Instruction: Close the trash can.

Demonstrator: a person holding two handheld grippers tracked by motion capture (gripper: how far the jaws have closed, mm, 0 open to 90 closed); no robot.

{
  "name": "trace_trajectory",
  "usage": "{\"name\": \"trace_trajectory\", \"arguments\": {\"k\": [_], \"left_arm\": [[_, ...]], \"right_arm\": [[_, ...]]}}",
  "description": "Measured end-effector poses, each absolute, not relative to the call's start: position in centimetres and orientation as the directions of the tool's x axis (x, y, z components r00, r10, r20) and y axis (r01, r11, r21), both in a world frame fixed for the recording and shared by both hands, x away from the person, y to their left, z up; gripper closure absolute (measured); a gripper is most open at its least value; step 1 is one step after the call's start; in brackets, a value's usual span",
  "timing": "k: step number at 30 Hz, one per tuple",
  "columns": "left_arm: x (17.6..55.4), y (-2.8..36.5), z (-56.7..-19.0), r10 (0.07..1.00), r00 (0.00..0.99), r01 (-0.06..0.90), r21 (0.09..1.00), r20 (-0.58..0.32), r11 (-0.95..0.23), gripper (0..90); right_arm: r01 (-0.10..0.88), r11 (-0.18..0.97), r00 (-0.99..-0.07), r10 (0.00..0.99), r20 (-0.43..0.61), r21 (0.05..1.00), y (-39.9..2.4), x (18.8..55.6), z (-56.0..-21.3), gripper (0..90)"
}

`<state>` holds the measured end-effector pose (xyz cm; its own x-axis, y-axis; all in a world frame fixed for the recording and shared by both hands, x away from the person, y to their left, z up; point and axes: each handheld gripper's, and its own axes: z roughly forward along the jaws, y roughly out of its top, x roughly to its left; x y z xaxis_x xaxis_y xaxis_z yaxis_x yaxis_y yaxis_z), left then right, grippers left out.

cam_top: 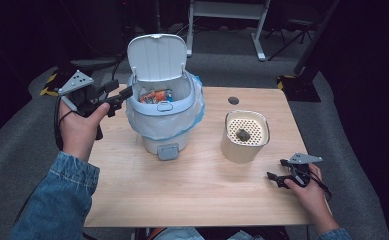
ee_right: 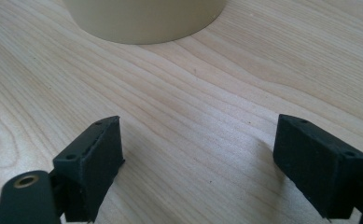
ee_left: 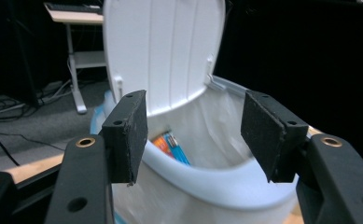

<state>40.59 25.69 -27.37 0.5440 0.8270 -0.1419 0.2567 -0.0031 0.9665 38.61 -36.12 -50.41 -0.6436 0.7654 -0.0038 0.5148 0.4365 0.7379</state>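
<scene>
Standing on one pale wooden table (cam_top: 192, 185) with a fine straight grain are two containers, and two grippers are near them. Biggest is the white plastic bin (cam_top: 164, 125) – rounded, smooth, lined with a thin translucent bag (cam_top: 194, 117) that folds over its rim. Its ribbed lid (cam_top: 157, 56) stands upright, and colourful wrappers (cam_top: 155, 96) lie inside (orange and blue ones, too blurred to count). Next is the cream container (cam_top: 244, 136), a matte cylinder whose top is a perforated insert with one dark lump (cam_top: 242, 134) on it. It stands to the right of the bin, well apart from it. The left gripper (cam_top: 118, 97) is held in the air just beside the bin's rim, its jaws apart with nothing between the rough black pads (ee_left: 132, 135). The right gripper (cam_top: 278, 175) rests low on the table near the cream container – also spread wide and empty.
</scene>
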Motion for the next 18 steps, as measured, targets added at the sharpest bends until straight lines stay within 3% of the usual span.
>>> {"name": "trace_trajectory", "arguments": {"k": [18], "left_arm": [[46.6,25.5,-26.1,0.852,0.508,0.235,0.972,-0.124,0.001,44.4]], "right_arm": [[0.515,0.436,-0.643,0.765,-0.004,0.738,-36.1,38.6,-50.4,15.7]]}}
